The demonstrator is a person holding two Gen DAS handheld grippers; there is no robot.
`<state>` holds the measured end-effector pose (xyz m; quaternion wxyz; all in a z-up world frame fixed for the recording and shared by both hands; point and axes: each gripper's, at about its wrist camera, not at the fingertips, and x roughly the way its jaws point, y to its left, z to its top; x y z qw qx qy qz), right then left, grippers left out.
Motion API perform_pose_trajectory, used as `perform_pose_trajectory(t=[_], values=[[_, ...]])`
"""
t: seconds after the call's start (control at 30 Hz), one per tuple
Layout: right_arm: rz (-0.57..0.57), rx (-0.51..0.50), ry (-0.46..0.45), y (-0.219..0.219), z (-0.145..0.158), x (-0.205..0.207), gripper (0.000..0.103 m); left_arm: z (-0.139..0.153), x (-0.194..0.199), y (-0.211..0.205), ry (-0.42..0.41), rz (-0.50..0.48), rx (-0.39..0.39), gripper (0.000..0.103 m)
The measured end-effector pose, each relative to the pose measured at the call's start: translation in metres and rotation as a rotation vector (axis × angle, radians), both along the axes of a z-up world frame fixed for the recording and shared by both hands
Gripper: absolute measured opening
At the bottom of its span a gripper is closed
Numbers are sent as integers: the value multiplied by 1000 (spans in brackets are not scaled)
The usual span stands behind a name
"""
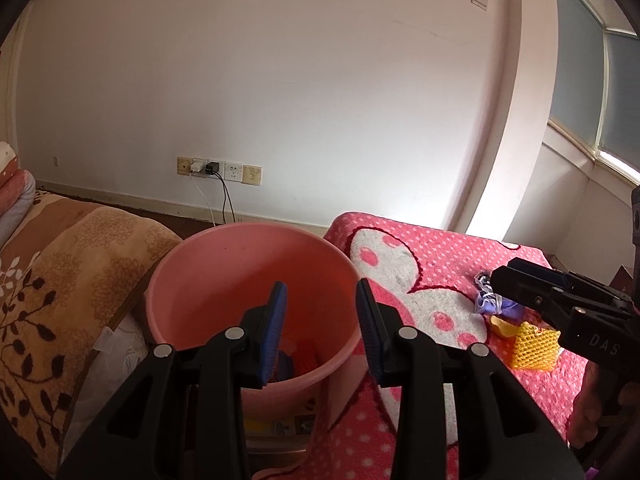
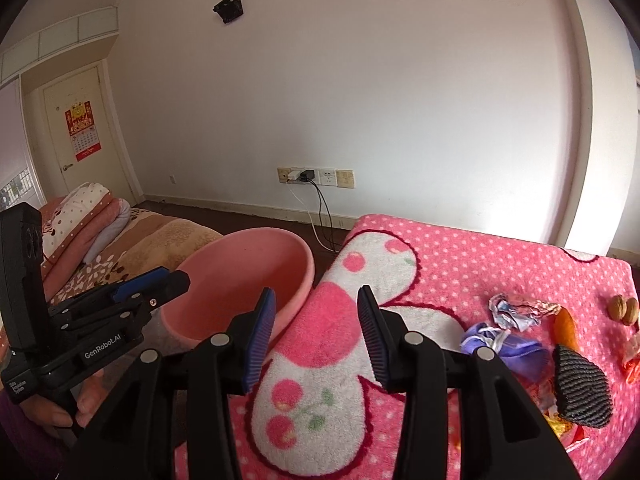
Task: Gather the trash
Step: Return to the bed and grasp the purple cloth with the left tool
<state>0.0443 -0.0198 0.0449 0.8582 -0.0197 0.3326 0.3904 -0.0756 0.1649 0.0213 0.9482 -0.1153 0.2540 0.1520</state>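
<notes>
A pink bucket (image 1: pixel 248 237) stands between two beds, with red and blue trash (image 1: pixel 302 358) at its bottom. My left gripper (image 1: pixel 320 320) hangs open above the bucket's mouth with nothing between its blue pads. My right gripper (image 2: pixel 316 328) is open and empty over the pink dotted blanket (image 2: pixel 460 256), just right of the bucket (image 2: pixel 256 236). To its right lies trash: a purple wrapper (image 2: pixel 504 346), a crumpled foil wrapper (image 2: pixel 516 310), orange peel (image 2: pixel 566 326), a black foam net (image 2: pixel 580 388) and two walnuts (image 2: pixel 624 308). A yellow foam net (image 1: pixel 534 346) shows in the left wrist view.
A bed with a brown floral blanket (image 1: pixel 60 280) lies left of the bucket, with folded quilts (image 2: pixel 88 220) on it. Wall sockets with plugged chargers and cords (image 2: pixel 308 176) sit behind the bucket. A door (image 2: pixel 80 132) is at far left, a window (image 1: pixel 600 80) at right.
</notes>
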Motion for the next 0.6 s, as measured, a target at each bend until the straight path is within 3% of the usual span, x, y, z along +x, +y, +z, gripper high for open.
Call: perform_pose_trajectory(t=[0.6], values=[[-304,-92,30,-132,-32,3,42,-20,45,-77,74,-269,17,36]])
